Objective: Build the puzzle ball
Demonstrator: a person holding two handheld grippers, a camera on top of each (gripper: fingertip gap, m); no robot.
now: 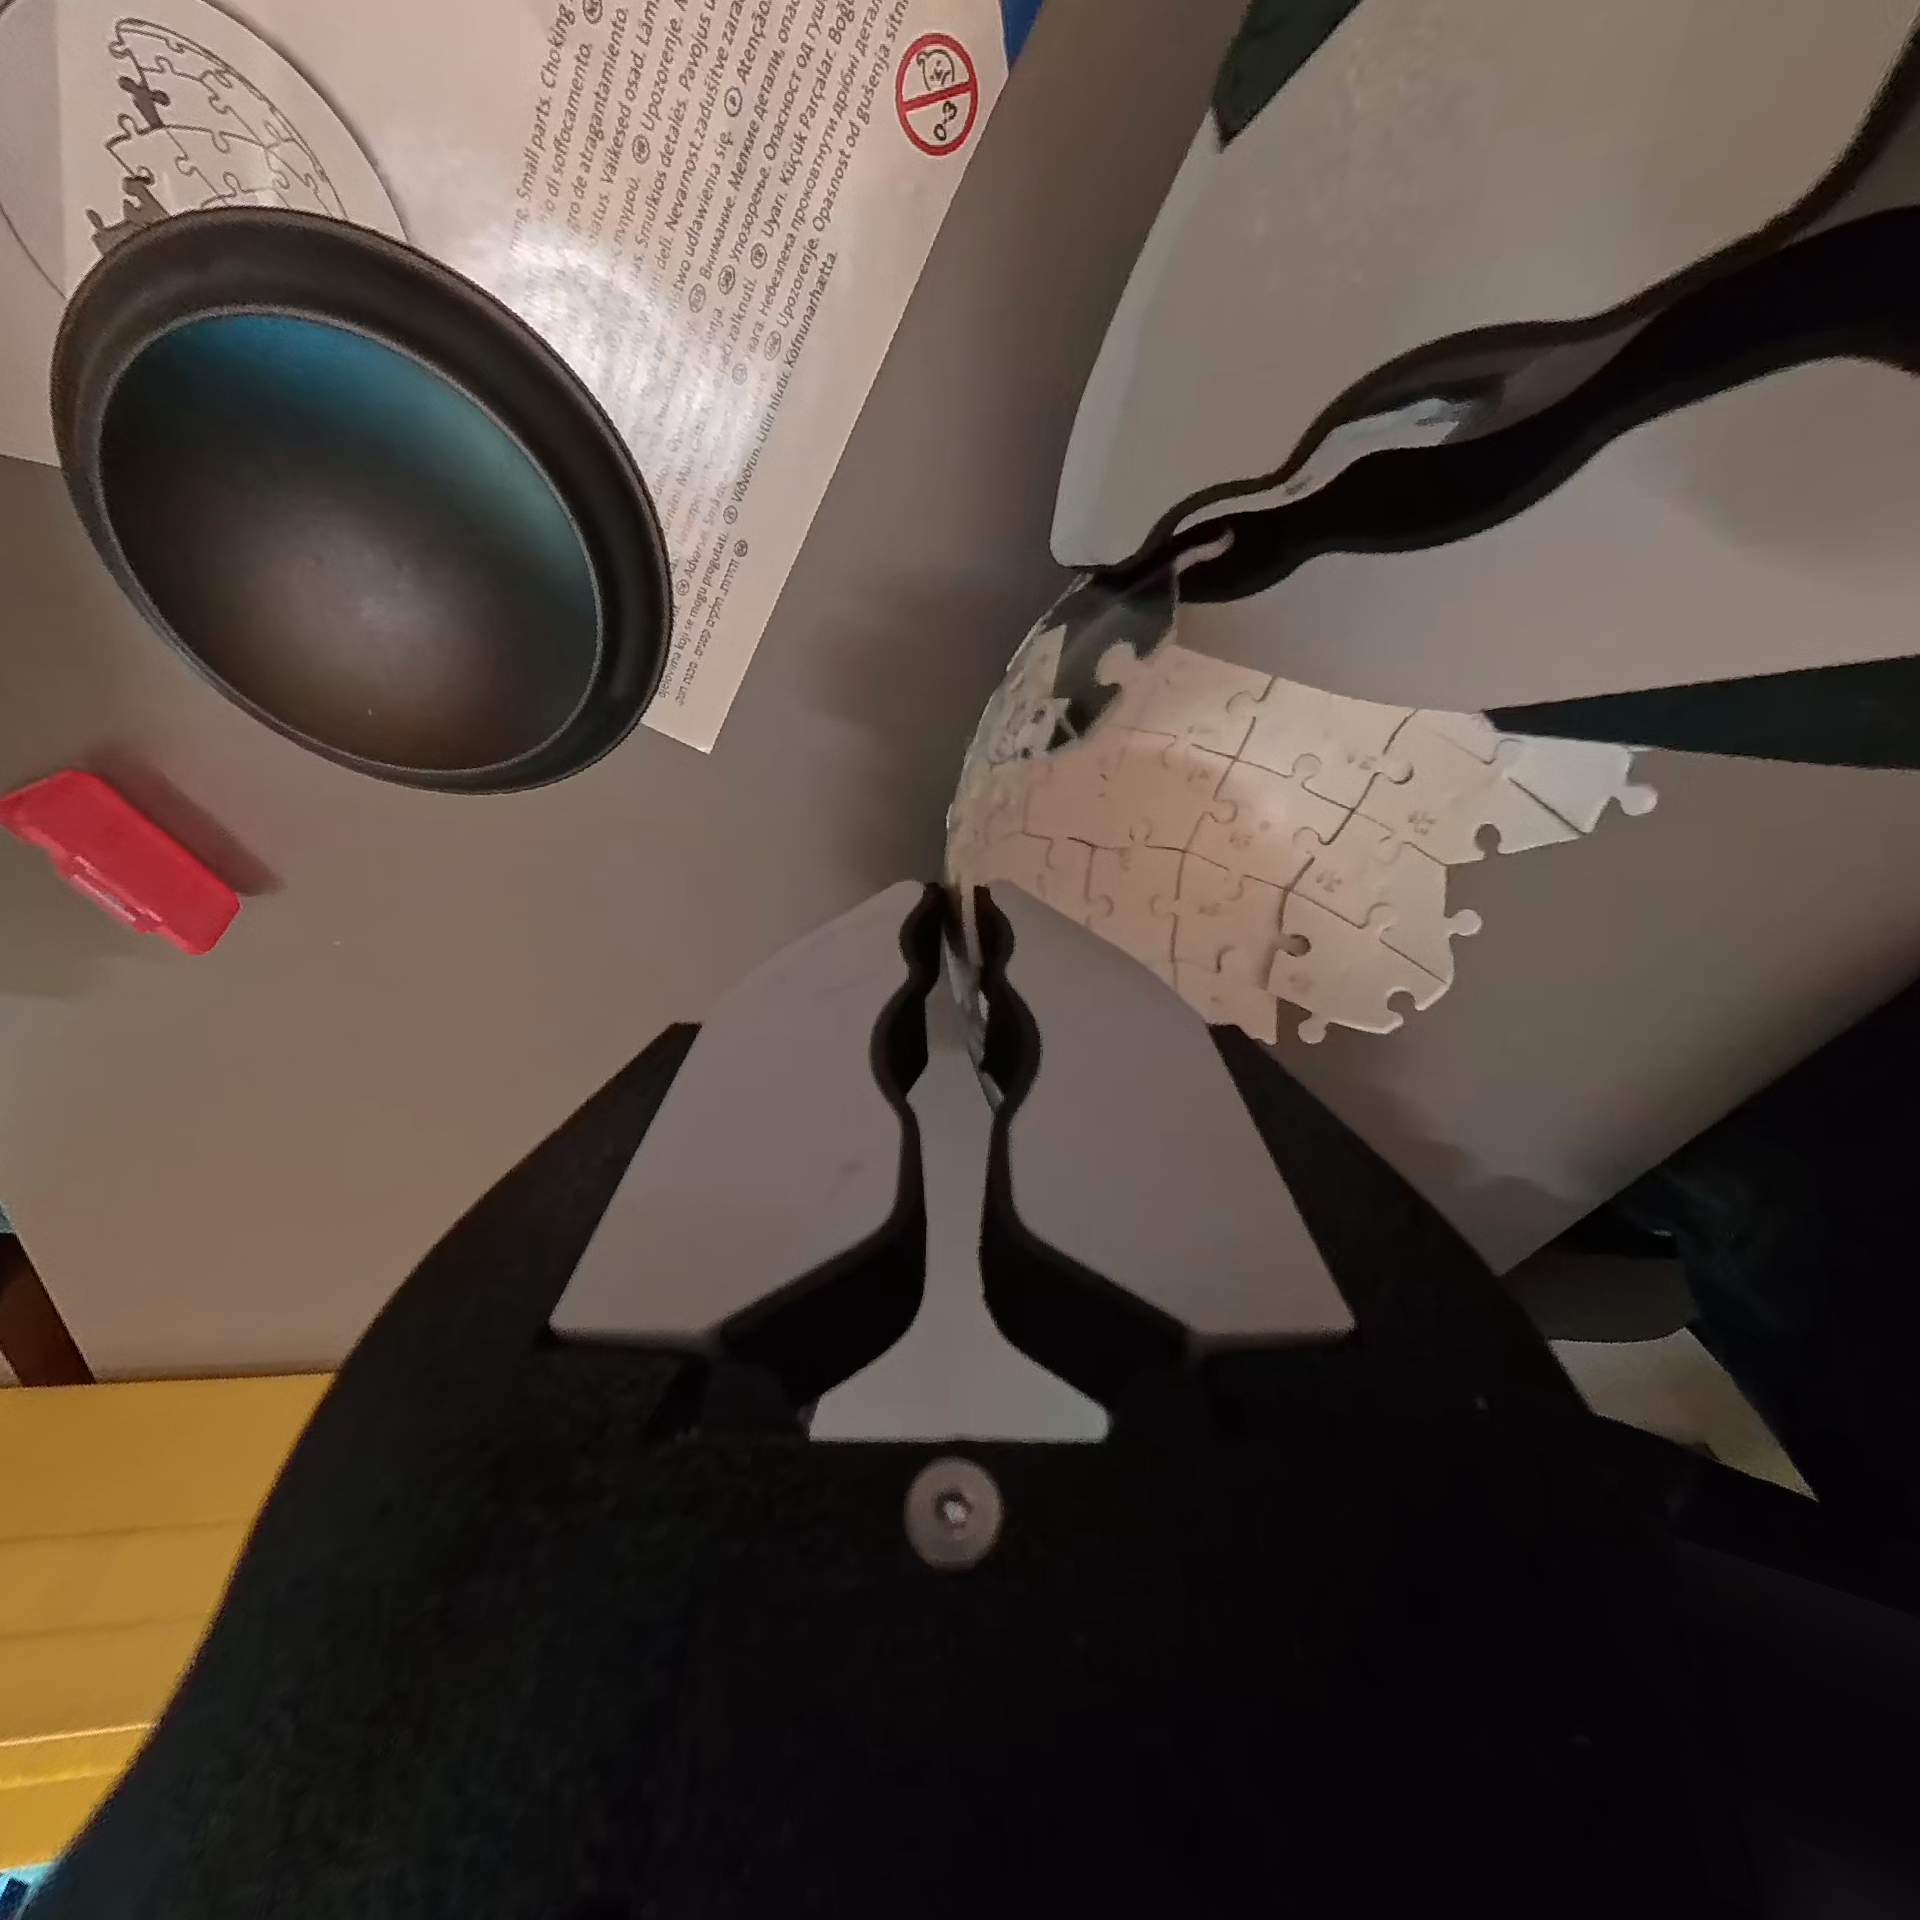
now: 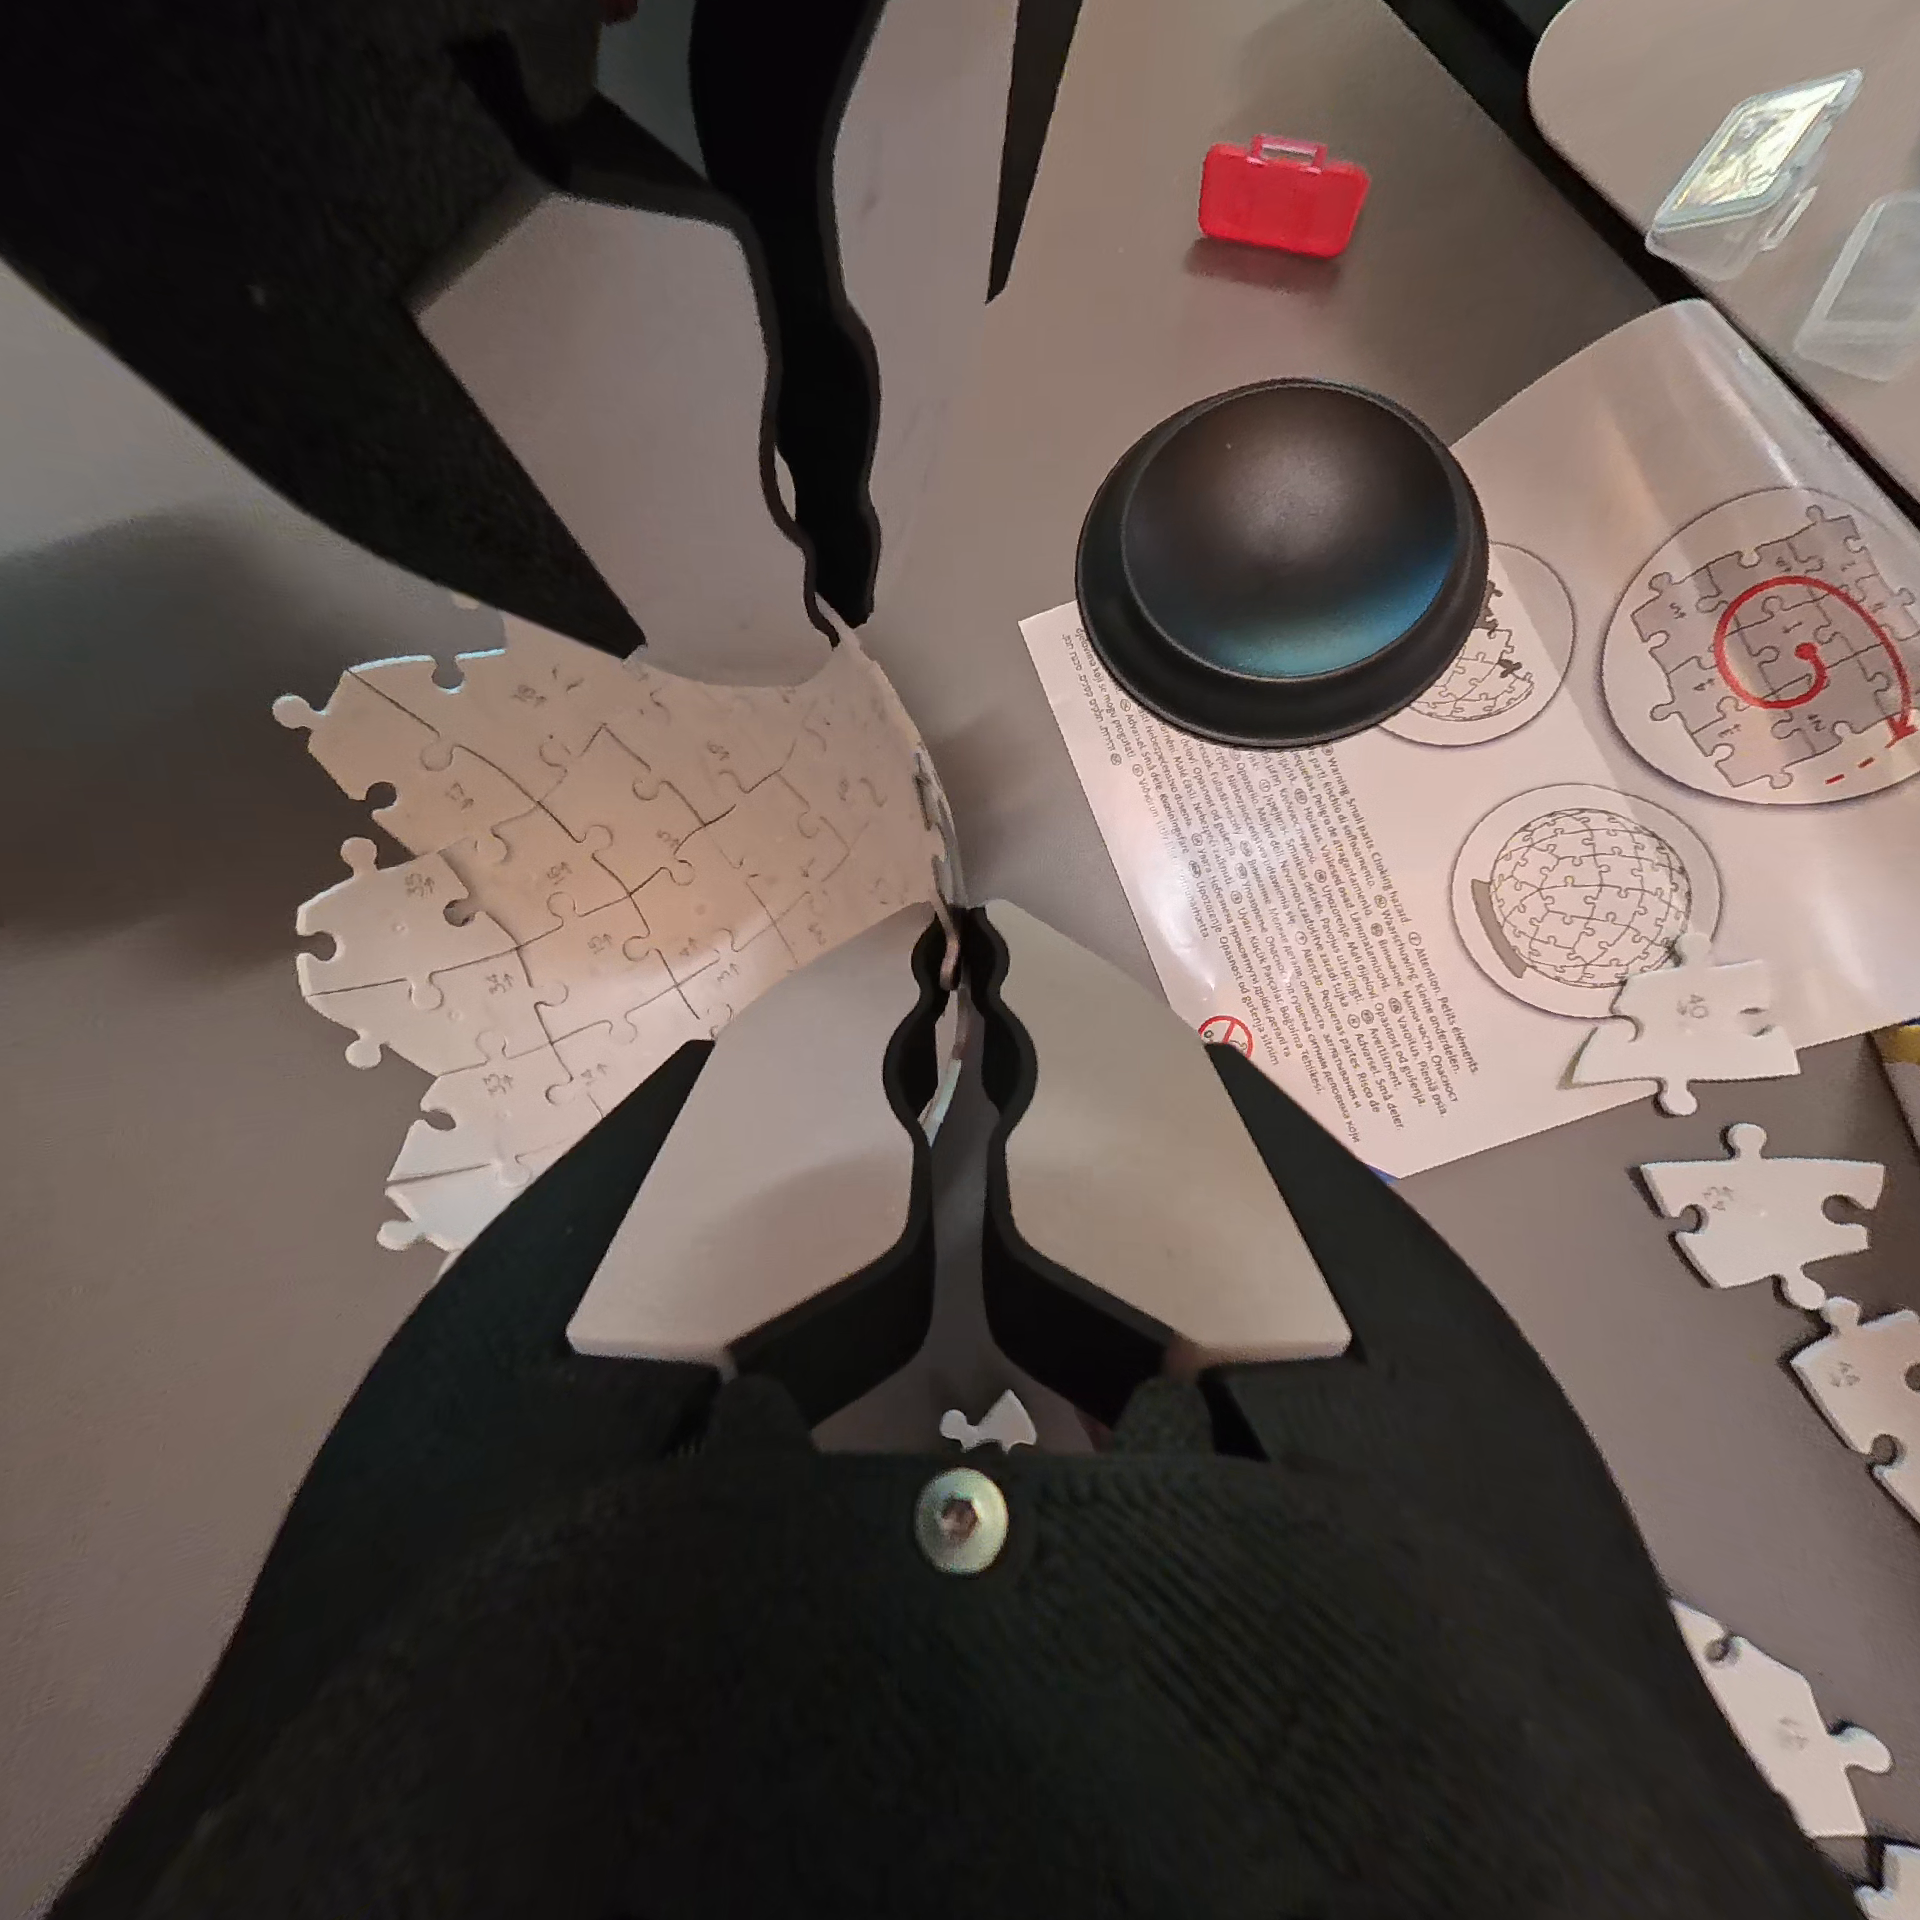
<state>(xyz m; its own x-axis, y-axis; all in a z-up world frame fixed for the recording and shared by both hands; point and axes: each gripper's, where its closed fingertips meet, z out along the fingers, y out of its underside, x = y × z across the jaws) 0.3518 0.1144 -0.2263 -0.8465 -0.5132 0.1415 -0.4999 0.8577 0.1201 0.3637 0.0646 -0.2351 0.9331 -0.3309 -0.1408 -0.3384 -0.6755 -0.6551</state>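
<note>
A: Item one?
B: Part-built puzzle ball [image 2: 644, 862], a curved shell of joined white pieces, inner face showing, held up over the grey desk [image 2: 187, 1351].

A: Held by what?
B: Left tongs [image 1: 961, 914], pressed together on the shell's edge. Right tongs [image 2: 961, 935], likewise pinching the same edge a little further along it. In the right wrist view the left tongs come in from above the shell; in the left wrist view the right tongs come in from its upper right.

A: Nearest to the shell?
B: Black domed stand [image 2: 1283, 561], just beyond the shell's gripped edge, resting on one end of the instruction sheet [image 2: 1455, 935].

A: The sheet?
B: White, printed text and puzzle diagrams, flat on the desk, reaching away from the shell past the stand.

A: Further out?
B: Small red case [image 2: 1283, 192], past the stand. Loose white pieces [image 2: 1756, 1195] beyond the sheet's far edge, one lying on the sheet itself. Clear plastic boxes [image 2: 1756, 156] farthest from the shell, on a separate pale surface.
</note>
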